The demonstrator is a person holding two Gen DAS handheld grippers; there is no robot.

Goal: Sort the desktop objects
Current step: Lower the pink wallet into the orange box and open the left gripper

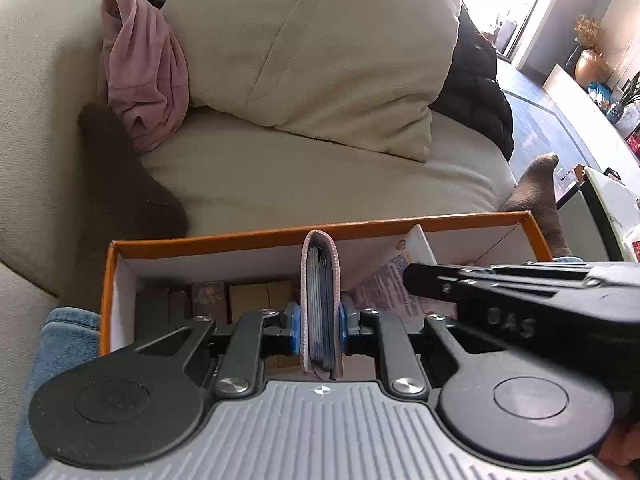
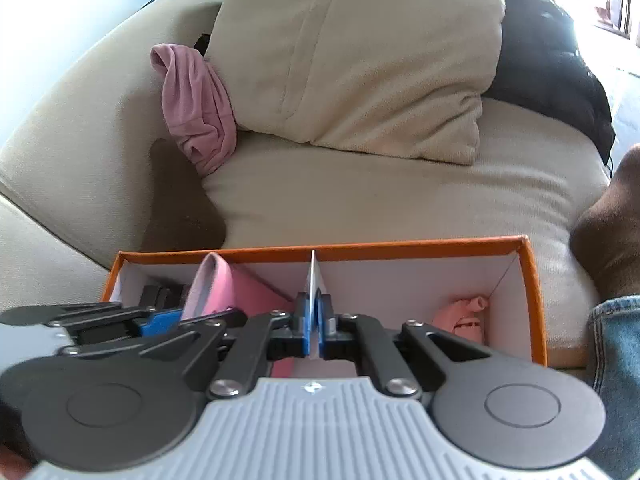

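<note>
An orange box with white inner walls sits on a beige sofa. My left gripper is shut on a pink card wallet with dark cards inside, held upright over the box's left compartment. Small brown and dark boxes lie in that compartment. My right gripper is shut on the white divider card standing upright in the middle of the box. The wallet shows in the right wrist view with the left gripper beside it. A pink item lies in the right compartment.
A beige cushion, a pink cloth and a black garment lie on the sofa behind the box. A socked foot rests at the right, denim at both sides. Printed paper lies in the box.
</note>
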